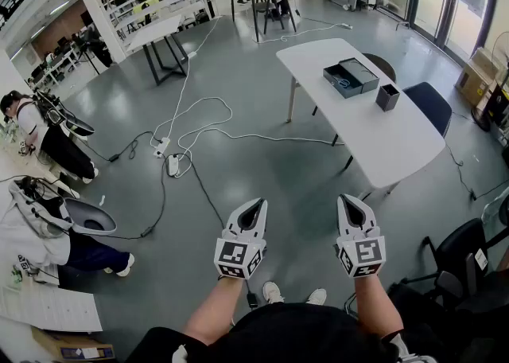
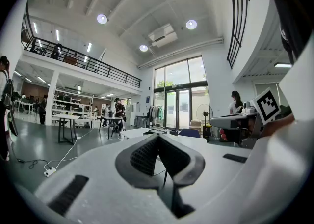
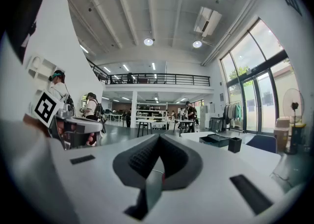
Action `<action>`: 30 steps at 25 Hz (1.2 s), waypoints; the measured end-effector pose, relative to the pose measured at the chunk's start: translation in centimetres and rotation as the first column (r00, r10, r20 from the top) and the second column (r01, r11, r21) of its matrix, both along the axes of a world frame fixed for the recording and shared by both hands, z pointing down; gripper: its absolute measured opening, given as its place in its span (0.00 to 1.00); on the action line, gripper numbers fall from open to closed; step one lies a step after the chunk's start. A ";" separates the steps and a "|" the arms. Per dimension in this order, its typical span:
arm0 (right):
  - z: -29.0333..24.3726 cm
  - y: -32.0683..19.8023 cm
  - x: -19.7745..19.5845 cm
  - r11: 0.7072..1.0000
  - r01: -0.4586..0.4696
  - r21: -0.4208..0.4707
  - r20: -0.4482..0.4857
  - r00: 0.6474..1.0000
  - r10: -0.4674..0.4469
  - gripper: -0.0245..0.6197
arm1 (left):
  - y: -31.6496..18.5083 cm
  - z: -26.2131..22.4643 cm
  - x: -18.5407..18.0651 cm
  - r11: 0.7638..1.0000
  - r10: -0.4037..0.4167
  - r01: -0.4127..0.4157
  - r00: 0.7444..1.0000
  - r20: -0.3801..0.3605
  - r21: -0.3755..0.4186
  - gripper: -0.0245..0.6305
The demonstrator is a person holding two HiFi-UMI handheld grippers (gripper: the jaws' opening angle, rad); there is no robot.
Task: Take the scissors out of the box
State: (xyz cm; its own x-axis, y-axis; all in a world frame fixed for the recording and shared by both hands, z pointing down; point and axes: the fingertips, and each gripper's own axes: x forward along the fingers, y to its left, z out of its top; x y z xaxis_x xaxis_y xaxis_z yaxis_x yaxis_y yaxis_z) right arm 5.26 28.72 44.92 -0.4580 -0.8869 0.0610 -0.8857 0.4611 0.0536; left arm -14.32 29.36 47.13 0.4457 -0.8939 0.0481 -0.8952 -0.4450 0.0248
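Note:
A dark open box (image 1: 350, 77) lies on the white table (image 1: 390, 142) well ahead and to the right, its lid beside it. Something blue shows inside it; I cannot make out the scissors. The right gripper view shows the box (image 3: 216, 139) far off. Both grippers are held level over the floor near my body, far from the table. My left gripper (image 1: 254, 205) is shut with nothing in it, its pads meeting at the tip (image 2: 158, 137). My right gripper (image 1: 351, 201) is shut and empty too (image 3: 159, 137).
A small dark cup (image 1: 387, 96) stands on the table next to the box. A blue chair (image 1: 429, 103) sits behind the table and a black office chair (image 1: 461, 262) at my right. Cables and a power strip (image 1: 171, 158) cross the grey floor. People sit at the left.

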 end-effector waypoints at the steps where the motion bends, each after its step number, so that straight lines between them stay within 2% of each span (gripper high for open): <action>1: -0.1 0.0 -0.5 1.000 -0.002 0.011 -0.017 1.000 0.002 0.05 | -0.1 0.1 -0.3 1.000 0.003 -0.003 1.000 0.002 0.000 0.05; 5: -0.3 0.0 -2.2 0.999 -0.003 0.032 -0.056 0.998 0.005 0.05 | -0.3 0.2 -1.3 1.000 0.018 -0.018 1.000 0.007 -0.001 0.05; 11: -0.8 -0.6 -4.8 0.998 -0.022 0.058 -0.047 0.999 0.025 0.05 | -0.9 0.9 -3.6 0.999 0.037 -0.037 0.999 0.022 -0.006 0.05; 18: 0.4 -1.5 -5.7 0.998 -0.066 0.022 -0.026 0.997 0.066 0.05 | -2.4 1.5 -5.6 0.998 0.056 -0.056 0.998 0.026 0.003 0.05; 26: 2.0 -6.8 -4.4 0.997 -0.081 -0.009 -0.041 0.996 0.081 0.05 | -8.1 2.3 -5.4 0.998 0.058 -0.058 0.998 0.025 -0.006 0.05; 30: 1.9 -10.7 -3.8 0.998 -0.068 0.014 -0.108 0.992 0.069 0.05 | -12.5 2.3 -4.0 0.998 0.056 -0.055 0.998 0.013 -0.006 0.05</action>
State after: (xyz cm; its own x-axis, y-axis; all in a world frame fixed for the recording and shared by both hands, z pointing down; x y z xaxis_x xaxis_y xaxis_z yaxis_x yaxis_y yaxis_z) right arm 1.47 18.06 46.85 -0.3871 -0.9168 0.0978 -0.9041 0.3983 0.1550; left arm -18.36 16.90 49.42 0.4939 -0.8675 0.0596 -0.8694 -0.4939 0.0160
